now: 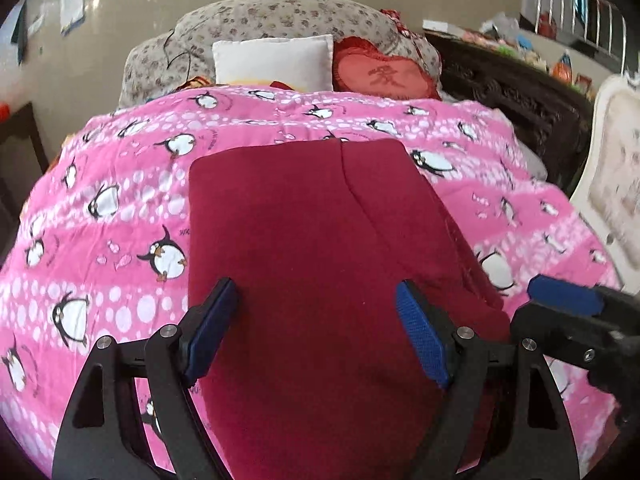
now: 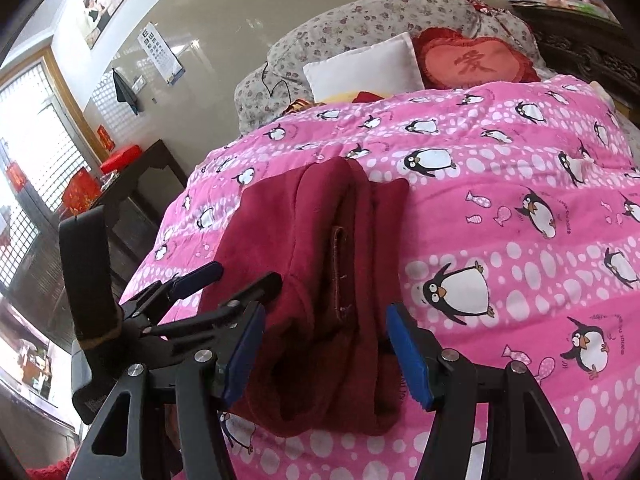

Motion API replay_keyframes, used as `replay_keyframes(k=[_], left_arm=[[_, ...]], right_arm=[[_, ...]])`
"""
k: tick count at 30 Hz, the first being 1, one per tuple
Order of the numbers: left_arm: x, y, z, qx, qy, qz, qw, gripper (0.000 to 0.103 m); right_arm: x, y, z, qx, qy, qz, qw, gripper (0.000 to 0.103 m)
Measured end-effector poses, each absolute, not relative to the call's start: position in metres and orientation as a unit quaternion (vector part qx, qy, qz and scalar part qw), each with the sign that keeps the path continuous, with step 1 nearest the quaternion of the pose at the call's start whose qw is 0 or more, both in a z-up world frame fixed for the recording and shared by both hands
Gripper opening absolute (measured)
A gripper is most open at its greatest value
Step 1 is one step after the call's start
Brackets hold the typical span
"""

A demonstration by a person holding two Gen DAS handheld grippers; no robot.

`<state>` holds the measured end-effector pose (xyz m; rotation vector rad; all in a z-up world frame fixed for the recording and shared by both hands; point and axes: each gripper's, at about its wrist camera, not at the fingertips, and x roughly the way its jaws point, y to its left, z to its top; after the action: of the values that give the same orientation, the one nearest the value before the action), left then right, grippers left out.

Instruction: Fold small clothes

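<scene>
A dark red garment point(image 1: 320, 248) is lying on the pink penguin quilt point(image 1: 120, 184), its far end pointing toward the white pillow point(image 1: 274, 62) and its near end reaching the quilt's near edge. It is appearing partly folded: a lengthwise seam or fold line is running down its far half, and in the right wrist view its layers are bunching into raised ridges on the side away from the dark side table point(image 2: 140, 184).

The left gripper point(image 1: 318, 332) is standing over the garment's near end with fingers spread wide, both blue pads point(image 1: 420, 340) clear of the cloth as far as can be judged. The right gripper point(image 2: 324, 356) is likewise spread, straddling the garment's near end and pinching nothing; whether its pads are touching the fabric cannot be told.

Judgement: the step in hand is taking hold of the near end for a fold toward the pillow. To do it well, each gripper should be pinching all layers at its own near corner, the bunched ridges being flattened first, and both corners should be lifting together so the edges are meeting squarely.
</scene>
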<state>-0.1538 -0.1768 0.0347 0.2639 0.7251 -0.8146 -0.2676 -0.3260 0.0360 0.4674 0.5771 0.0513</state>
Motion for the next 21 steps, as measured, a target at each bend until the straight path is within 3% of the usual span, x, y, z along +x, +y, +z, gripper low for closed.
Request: replay_keyframes(k=[21], left_arm=[[-0.107, -0.109, 0.044, 0.044, 0.378, -0.313, 0.870, 0.081]], right_arm=[[-0.221, -0.321, 0.052, 0.183, 0.281, 0.025, 0.942, 0.061]])
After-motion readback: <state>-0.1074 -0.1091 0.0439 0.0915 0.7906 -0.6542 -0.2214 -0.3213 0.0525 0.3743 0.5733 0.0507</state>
